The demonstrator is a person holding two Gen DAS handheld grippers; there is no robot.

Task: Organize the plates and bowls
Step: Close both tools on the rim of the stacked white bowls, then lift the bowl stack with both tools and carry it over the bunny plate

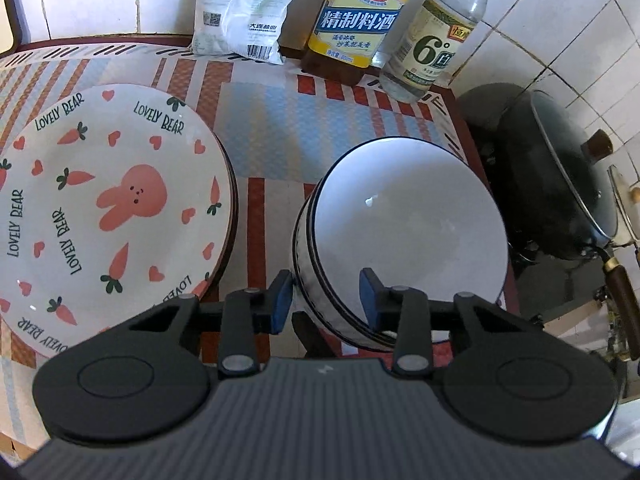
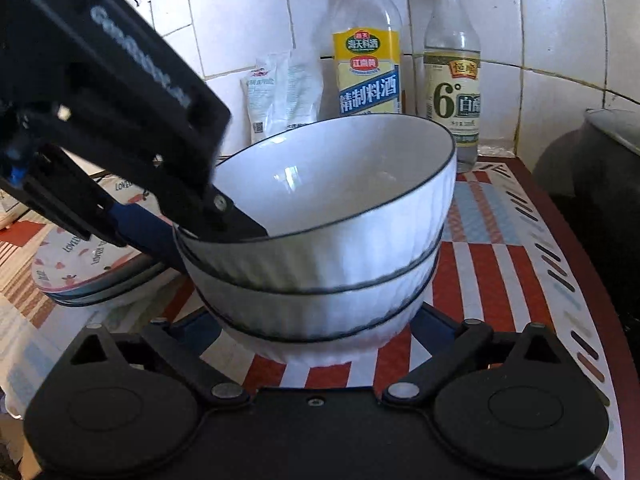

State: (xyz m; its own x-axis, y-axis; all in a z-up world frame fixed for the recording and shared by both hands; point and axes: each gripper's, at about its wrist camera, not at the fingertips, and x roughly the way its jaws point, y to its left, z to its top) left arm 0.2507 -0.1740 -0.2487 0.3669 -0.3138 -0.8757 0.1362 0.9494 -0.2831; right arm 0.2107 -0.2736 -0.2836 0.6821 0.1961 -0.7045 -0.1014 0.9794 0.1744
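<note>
A stack of three white bowls with dark rims [image 1: 404, 236] [image 2: 332, 240] stands on the patterned mat. My left gripper [image 1: 325, 300] straddles the near rim of the top bowl, one blue pad outside the wall and one inside, with a gap to the wall; it also shows in the right wrist view [image 2: 200, 224]. My right gripper [image 2: 316, 332] is open, its fingers spread to either side of the stack's base; the tips are hidden behind the bowls. A stack of bunny-and-carrot plates [image 1: 104, 216] [image 2: 92, 268] lies to the left.
A white bag [image 1: 244, 12], a yellow-labelled cooking wine bottle [image 1: 356, 20] and a clear vinegar bottle [image 1: 436, 40] stand along the tiled wall. A black lidded wok [image 1: 560, 184] sits just right of the mat's edge.
</note>
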